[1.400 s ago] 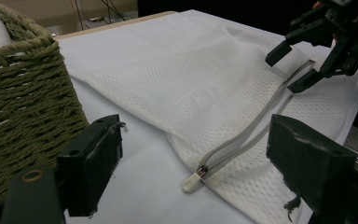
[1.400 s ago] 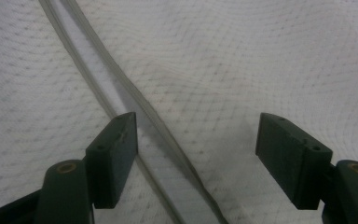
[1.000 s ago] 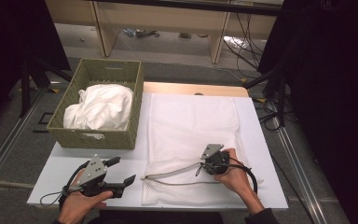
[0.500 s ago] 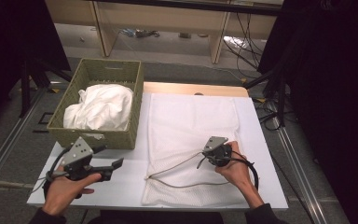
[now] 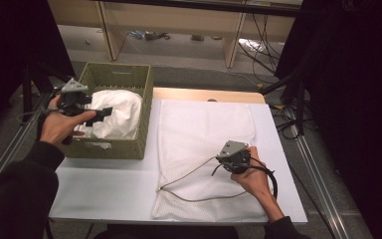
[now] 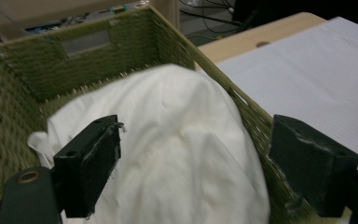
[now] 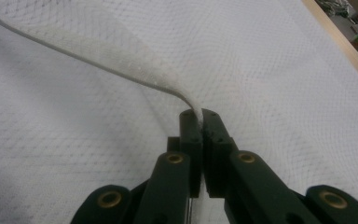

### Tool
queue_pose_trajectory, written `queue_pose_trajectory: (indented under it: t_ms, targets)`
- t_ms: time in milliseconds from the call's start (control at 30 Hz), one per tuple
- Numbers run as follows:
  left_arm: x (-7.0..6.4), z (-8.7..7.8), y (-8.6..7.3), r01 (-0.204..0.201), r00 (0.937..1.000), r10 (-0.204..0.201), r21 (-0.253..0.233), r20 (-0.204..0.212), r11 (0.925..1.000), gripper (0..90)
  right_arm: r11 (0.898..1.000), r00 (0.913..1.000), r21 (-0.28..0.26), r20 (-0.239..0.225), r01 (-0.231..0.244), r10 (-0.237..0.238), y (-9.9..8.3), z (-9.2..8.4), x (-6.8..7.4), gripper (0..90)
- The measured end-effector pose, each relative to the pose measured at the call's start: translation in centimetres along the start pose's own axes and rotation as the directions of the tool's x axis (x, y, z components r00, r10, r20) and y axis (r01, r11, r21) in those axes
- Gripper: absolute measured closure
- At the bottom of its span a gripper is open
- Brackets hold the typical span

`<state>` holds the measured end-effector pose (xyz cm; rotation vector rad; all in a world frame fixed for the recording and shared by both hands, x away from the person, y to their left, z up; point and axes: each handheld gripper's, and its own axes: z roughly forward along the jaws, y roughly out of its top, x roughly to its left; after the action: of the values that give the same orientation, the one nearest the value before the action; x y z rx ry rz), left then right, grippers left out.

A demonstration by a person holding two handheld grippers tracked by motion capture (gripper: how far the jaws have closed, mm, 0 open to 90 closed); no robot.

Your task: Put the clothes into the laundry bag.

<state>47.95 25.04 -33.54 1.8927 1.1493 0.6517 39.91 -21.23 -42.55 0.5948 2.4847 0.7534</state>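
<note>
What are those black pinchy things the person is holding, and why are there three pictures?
Each one is a hand-held gripper, a tool with two black jaws that pinch like fingers. One picture looks down from above the table. The other two come from small cameras riding on the tools. The left hand-held gripper is open and hovers over white cloth piled in a green woven basket. The right hand-held gripper is pinched shut on the edge strip of a white mesh bag, which lies flat on the white table. A cord loops across the bag.
</note>
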Motion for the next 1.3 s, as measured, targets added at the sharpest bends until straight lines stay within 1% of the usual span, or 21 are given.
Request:
queue_pose_trajectory:
  t_ms: [67,167,233,300,367,433,467,533,600,633,700,733,767,833,933,1000,1100,1200,1233,1267,1300]
  targets:
    - [0.1,1.6,0.9,-0.066,0.9974,0.064,0.06,0.032,0.9961,15.6,1.0,1.0,-0.006,-0.001,0.008,-0.008,0.1,-0.1,-0.1,89.3]
    - [-0.5,4.6,1.1,-0.079,0.9938,0.07,0.107,0.087,0.9911,15.6,1.0,0.9999,-0.016,-0.007,0.011,-0.011,0.2,-0.4,-0.1,89.3]
    - [-1.2,6.1,0.9,-0.152,0.9859,0.139,0.152,0.093,0.9766,17.0,0.999,0.9999,-0.029,0.002,0.016,-0.016,0.3,-0.5,-0.1,89.3]
    - [-1.9,7.6,0.4,-0.137,0.9891,0.122,0.203,0.081,0.9695,16.8,0.999,0.9996,-0.03,-0.012,0.026,-0.027,0.3,-0.7,-0.1,89.2]
    - [-2.1,8.6,0.0,-0.215,0.9763,0.204,0.222,0.073,0.951,17.3,0.998,0.9988,-0.039,-0.01,0.047,-0.048,0.3,-0.8,-0.1,89.2]
    - [-1.8,8.8,-0.2,-0.252,0.9677,0.247,0.206,0.051,0.9455,21.0,0.999,0.9997,-0.031,-0.013,0.021,-0.022,0.2,-0.9,0.0,89.1]
    - [-1.5,8.8,-0.2,-0.222,0.9748,0.221,0.207,0.028,0.9529,21.2,1.0,0.9999,-0.027,-0.012,-0.002,0.001,0.2,-1.0,0.2,89.1]
    - [-0.6,8.4,-0.2,-0.196,0.9727,0.221,0.253,-0.071,0.9473,19.5,0.999,0.9995,-0.032,-0.016,0.027,-0.028,0.1,-0.9,0.1,89.1]
    - [0.5,8.4,-0.4,-0.188,0.9599,0.236,0.276,-0.152,0.9427,15.1,0.999,0.9991,-0.032,-0.02,0.036,-0.036,0.1,-0.9,0.0,89.1]
    - [0.9,8.4,-0.7,-0.128,0.9664,0.184,0.281,-0.18,0.9511,15.1,0.999,0.9993,-0.031,-0.019,0.032,-0.033,0.1,-0.8,0.0,89.0]
    - [2.0,9.1,-1.2,-0.059,0.9875,0.102,0.314,-0.121,0.9475,15.3,1.0,0.9995,-0.021,-0.023,0.021,-0.022,0.1,-0.8,0.1,88.9]
    - [2.1,9.5,-1.7,0.007,0.9947,0.03,0.355,-0.098,0.9348,14.6,1.0,0.9997,-0.017,-0.021,0.013,-0.014,0.1,-0.8,0.2,88.9]
    - [1.9,9.9,-1.8,0.064,0.9949,-0.028,0.382,-0.097,0.9219,14.2,1.0,0.9997,-0.017,-0.021,0.013,-0.013,0.1,-0.8,0.2,88.8]
    - [2.1,10.7,-2.1,0.055,0.9952,-0.021,0.367,-0.095,0.9285,7.4,1.0,0.9997,-0.018,-0.023,0.011,-0.011,0.1,-0.8,0.2,88.8]
    - [2.0,12.2,-2.7,0.038,0.999,-0.025,0.391,-0.038,0.9197,0.0,1.0,0.9994,-0.02,-0.027,0.02,-0.02,0.2,-0.8,0.3,88.7]
    - [1.7,13.0,-2.9,0.036,0.999,-0.023,0.378,-0.037,0.9252,0.0,0.999,0.9992,-0.022,-0.031,0.024,-0.025,0.2,-0.7,0.3,88.6]
    - [1.8,13.7,-3.1,0.09,0.9953,-0.067,0.406,-0.07,0.9093,0.0,0.999,0.9991,-0.019,-0.033,0.028,-0.028,0.1,-0.7,0.3,88.5]
    - [2.7,12.7,-1.9,0.083,0.9899,-0.025,0.424,-0.14,0.9017,27.9,0.999,0.9992,-0.026,-0.026,0.031,-0.032,0.1,-0.8,0.2,88.4]
    - [3.0,12.3,-1.7,0.091,0.9875,-0.028,0.416,-0.155,0.905,29.1,1.0,0.9996,-0.016,-0.027,0.006,-0.006,0.0,-0.9,0.3,88.4]
    - [3.3,12.2,-1.8,0.094,0.9866,-0.03,0.412,-0.16,0.9061,28.2,0.999,0.999,-0.021,-0.032,0.031,-0.032,0.0,-0.8,0.1,88.4]
    - [3.4,12.2,-2.0,0.103,0.9872,-0.04,0.423,-0.154,0.9005,24.3,1.0,0.9994,-0.012,-0.034,0.001,-0.001,-0.1,-0.8,0.2,88.4]
